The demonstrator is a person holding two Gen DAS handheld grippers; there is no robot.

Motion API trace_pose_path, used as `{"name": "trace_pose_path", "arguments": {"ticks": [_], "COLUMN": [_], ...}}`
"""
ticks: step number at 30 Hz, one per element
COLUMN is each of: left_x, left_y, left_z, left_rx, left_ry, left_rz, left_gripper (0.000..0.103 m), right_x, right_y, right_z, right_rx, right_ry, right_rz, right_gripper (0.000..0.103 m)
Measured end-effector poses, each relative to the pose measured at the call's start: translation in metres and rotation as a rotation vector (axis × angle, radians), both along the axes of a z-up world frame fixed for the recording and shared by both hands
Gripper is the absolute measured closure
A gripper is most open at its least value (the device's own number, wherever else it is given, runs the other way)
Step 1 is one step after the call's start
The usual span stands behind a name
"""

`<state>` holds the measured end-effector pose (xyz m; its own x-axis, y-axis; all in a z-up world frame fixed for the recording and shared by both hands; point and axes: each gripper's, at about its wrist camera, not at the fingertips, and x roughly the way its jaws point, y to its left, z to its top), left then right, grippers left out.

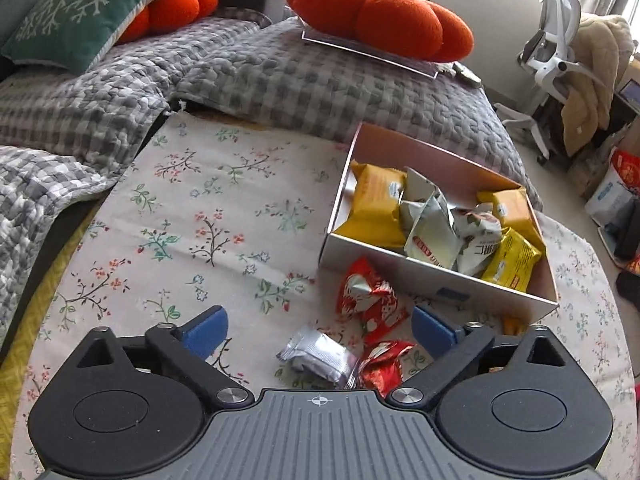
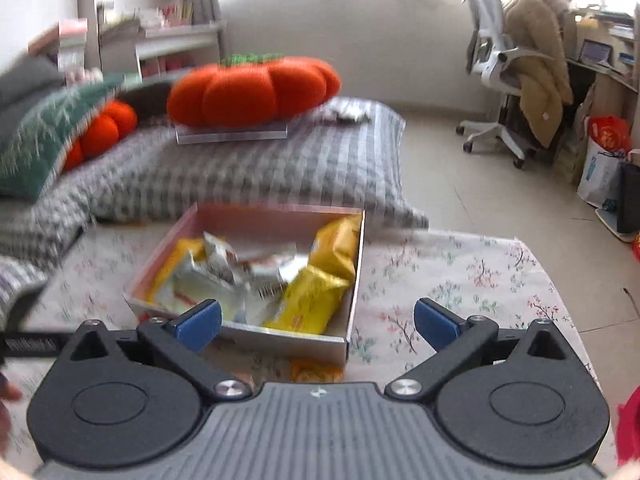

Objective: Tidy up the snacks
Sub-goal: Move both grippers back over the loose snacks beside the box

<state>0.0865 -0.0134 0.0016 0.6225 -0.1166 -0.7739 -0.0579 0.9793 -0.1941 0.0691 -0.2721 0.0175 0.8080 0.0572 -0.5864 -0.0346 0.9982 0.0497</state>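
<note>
An open cardboard box [image 1: 436, 276] sits on a floral tablecloth and holds several yellow and pale green snack packets [image 1: 378, 204]. In front of it lie a red packet [image 1: 370, 300], a second red packet [image 1: 382, 368] and a silver packet [image 1: 318, 354]. My left gripper [image 1: 318, 332] is open and empty, its blue pads either side of these loose packets. The right wrist view is blurred. My right gripper [image 2: 316, 326] is open and empty, just in front of the box [image 2: 288, 338]. An orange packet [image 2: 316, 372] lies below the box's near wall.
A grey checked quilt [image 1: 280, 76] covers the sofa behind the table, with orange pumpkin cushions [image 1: 380, 16] and a green pillow [image 1: 88, 8]. A white office chair [image 2: 496, 76] with a tan coat and bags [image 2: 604, 160] stand on the floor at right.
</note>
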Motion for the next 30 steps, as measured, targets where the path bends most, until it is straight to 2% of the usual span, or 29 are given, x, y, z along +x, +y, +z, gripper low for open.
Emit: {"name": "trace_pose_path", "arguments": {"ticks": [3,9,15,18,25,30], "left_x": [-0.001,-0.006,-0.009,-0.010,-0.018,-0.028], "left_y": [-0.006,-0.024,-0.030,-0.032,-0.034,-0.043], "left_z": [-0.002,-0.005,-0.010,-0.013,-0.017,-0.017], "left_rx": [0.027,0.075,0.083,0.087,0.089,0.078], "left_ry": [0.007,0.010,0.028,0.042,0.060,0.049], "left_rz": [-0.028,-0.113,-0.140,-0.150,-0.160,-0.192], "left_gripper": [0.002,0.002,0.002,0.003,0.003,0.003], "right_x": [0.001,0.002,0.003,0.002,0.008,0.010], "right_y": [-0.004,-0.002,-0.017,-0.020,-0.016,-0.013], "right_z": [-0.001,-0.005,-0.004,-0.004,-0.015,-0.023], "right_rx": [0.018,-0.054,0.065,0.084,0.058,0.045], "right_ry": [0.006,0.000,0.038,0.054,0.156,0.247], "right_rz": [-0.006,0.012,-0.009,-0.004,0.011,0.026], "right_gripper": [0.000,0.000,0.001,0.001,0.001,0.012]}}
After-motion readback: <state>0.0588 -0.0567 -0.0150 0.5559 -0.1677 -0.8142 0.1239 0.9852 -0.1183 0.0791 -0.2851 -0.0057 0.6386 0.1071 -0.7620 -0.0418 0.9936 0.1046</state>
